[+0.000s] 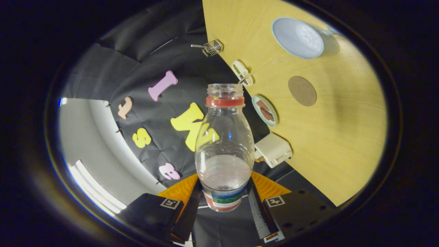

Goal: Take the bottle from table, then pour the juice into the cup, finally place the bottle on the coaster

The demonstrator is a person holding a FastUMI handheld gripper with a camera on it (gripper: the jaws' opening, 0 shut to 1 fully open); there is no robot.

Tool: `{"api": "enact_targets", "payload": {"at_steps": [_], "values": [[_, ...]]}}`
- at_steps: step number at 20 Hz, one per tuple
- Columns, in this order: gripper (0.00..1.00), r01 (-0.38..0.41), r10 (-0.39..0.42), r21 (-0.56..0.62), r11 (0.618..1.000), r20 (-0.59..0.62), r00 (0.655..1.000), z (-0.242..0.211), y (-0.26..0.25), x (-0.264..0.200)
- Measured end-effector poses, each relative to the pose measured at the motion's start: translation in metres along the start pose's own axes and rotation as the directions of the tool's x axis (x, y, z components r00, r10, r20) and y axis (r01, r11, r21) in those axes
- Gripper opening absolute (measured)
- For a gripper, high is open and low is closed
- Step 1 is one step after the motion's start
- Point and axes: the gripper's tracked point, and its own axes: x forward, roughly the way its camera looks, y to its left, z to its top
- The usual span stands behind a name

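Observation:
My gripper (224, 202) is shut on a clear plastic bottle (224, 147), both fingers pressing on its labelled lower part. The bottle has a red neck ring, no cap, and looks nearly empty. The whole view is rolled, so the wooden table (343, 137) stands tilted beside the bottle. A pale blue cup (297, 37) rests on the table well beyond the bottle's mouth. A round brown coaster (302, 91) lies on the table nearer than the cup, apart from the bottle.
Along the table's edge are a small wire basket (212, 47), a white oval object (242, 72), a small plate with brown food (264, 110) and a white box (273, 150). The booth's black cloth wall hangs behind the bottle.

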Motion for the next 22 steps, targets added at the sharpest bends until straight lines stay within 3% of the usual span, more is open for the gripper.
{"api": "enact_targets", "payload": {"at_steps": [10, 14, 19, 21, 22], "values": [[0.75, 0.009, -0.008, -0.018, 1.0, 0.008, 1.0, -0.002, 0.005, 0.001], [0.75, 0.044, -0.042, -0.18, 0.983, 0.014, 0.999, -0.009, -0.006, -0.008], [0.75, 0.08, -0.073, -0.423, 0.903, 0.032, 0.997, -0.019, -0.018, -0.017], [0.75, 0.115, -0.111, -0.548, 0.829, 0.041, 0.993, -0.026, -0.034, -0.026], [0.75, 0.137, -0.138, -0.635, 0.76, 0.049, 0.989, -0.029, -0.044, -0.031]]}}
